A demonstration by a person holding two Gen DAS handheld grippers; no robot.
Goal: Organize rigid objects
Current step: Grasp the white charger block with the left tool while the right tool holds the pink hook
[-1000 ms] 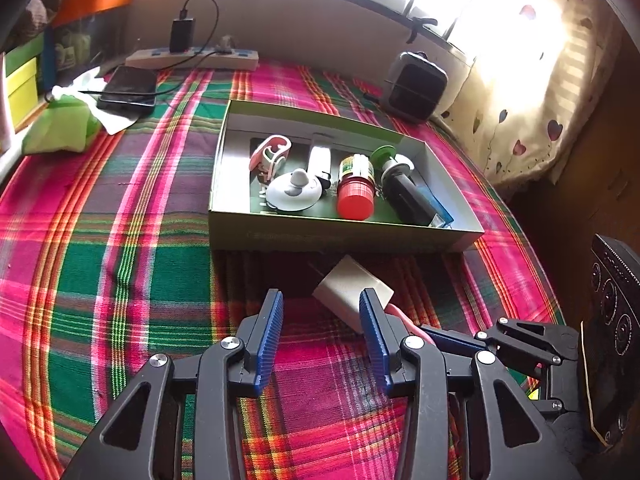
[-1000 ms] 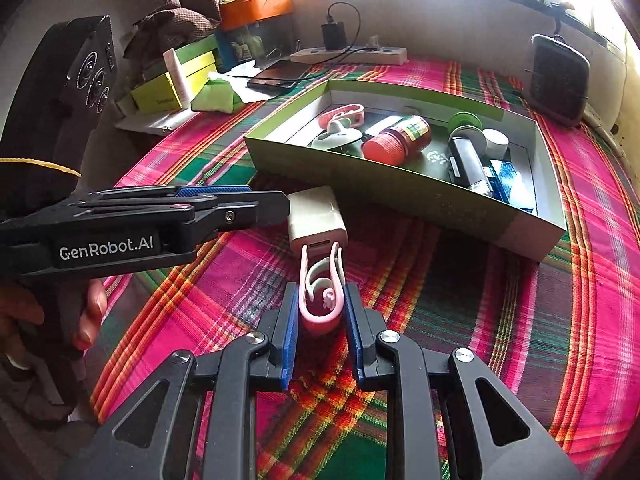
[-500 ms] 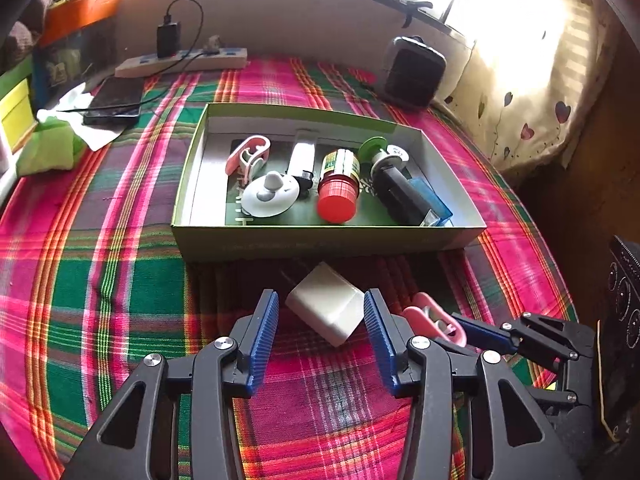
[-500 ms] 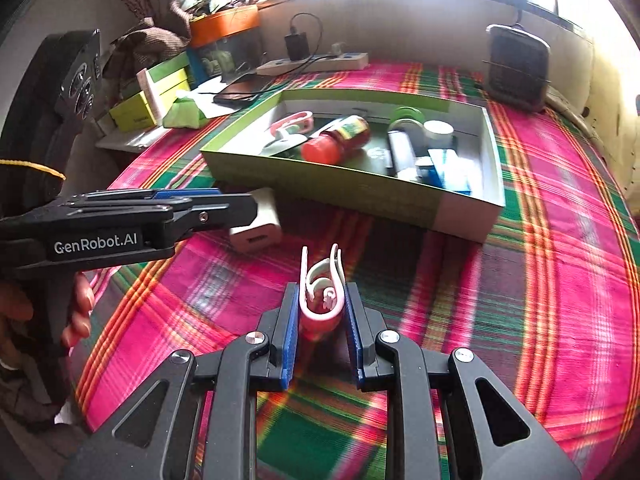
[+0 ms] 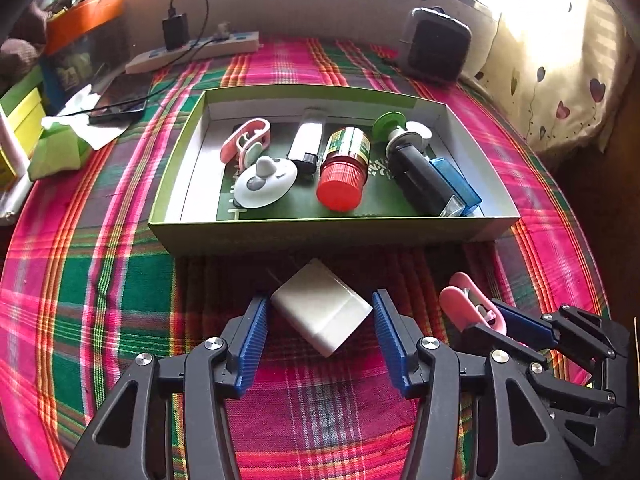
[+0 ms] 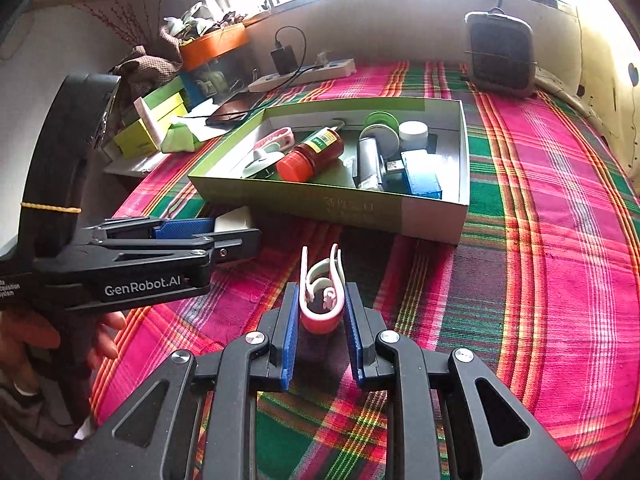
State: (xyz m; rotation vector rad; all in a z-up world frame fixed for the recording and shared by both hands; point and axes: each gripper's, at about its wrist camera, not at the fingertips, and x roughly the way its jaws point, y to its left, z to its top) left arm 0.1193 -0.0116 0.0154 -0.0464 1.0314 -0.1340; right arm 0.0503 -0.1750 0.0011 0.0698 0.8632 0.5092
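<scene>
A white charger block [image 5: 320, 312] lies on the plaid cloth just in front of the green box [image 5: 320, 234]. My left gripper [image 5: 318, 316] is open, with one blue finger on each side of the block. From the right wrist view the left gripper [image 6: 192, 232] shows side-on, the block [image 6: 236, 218] at its tips. My right gripper [image 6: 321, 292] is shut on a pink and white clip [image 6: 316, 322], held off the cloth before the box [image 6: 320, 204]. To the right of the block, the clip [image 5: 472, 304] shows again. The box holds several items, among them a red-capped bottle [image 5: 344, 168].
A power strip [image 5: 192, 50] with a plugged charger lies at the back. A phone [image 5: 120, 100] and a green packet [image 5: 56, 152] sit at the left. A black speaker-like unit [image 5: 436, 46] stands behind the box. A hand [image 6: 60, 340] grips the left tool.
My left gripper has moved forward, so the white block now lies between its fingers. My right gripper has carried the pink clip away from the block and rightward before the box.
</scene>
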